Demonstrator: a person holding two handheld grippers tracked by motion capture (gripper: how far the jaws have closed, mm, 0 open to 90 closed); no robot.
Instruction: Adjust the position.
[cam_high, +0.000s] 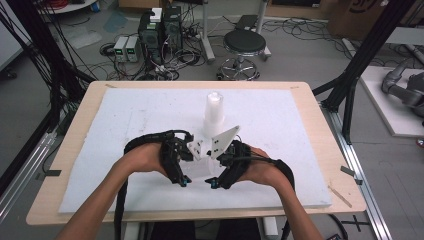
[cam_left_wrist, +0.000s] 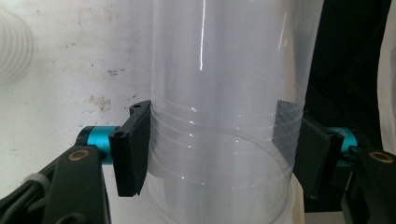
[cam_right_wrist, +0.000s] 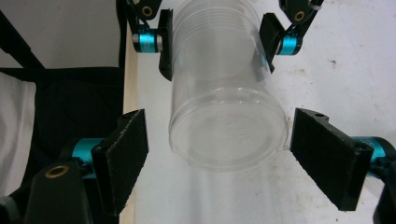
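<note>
In the high view the two hands met low in the centre of the frame, over the white foam sheet (cam_high: 280, 150) that covered the wooden counter (cam_high: 75, 165). The left gripper (cam_high: 184, 181) sat just left of centre and the right gripper (cam_high: 214, 183) just right of it, their tips facing each other with a small gap between. A stack of clear plastic cups (cam_high: 214, 111) stood upright above them, near the middle of the frame and apart from both hands.

In the left gripper view the left gripper's (cam_left_wrist: 215, 149) fingers (cam_left_wrist: 133, 149) were clamped on a clear cup (cam_left_wrist: 224, 93) that ran up the centre of the frame, one pad pressing its ribbed band at the left and the other at the right. The cup's wall looked see-through, with the speckled foam behind it at the left.

In the right gripper view the same cup (cam_right_wrist: 224, 116) lay in the centre with its round bottom toward the camera, gripped near its rim by the left gripper at the top of the frame. The right gripper's (cam_right_wrist: 219, 158) fingers (cam_right_wrist: 122, 154) stood wide at either side of the cup's base, at lower left and lower right, both clear of it.
</note>
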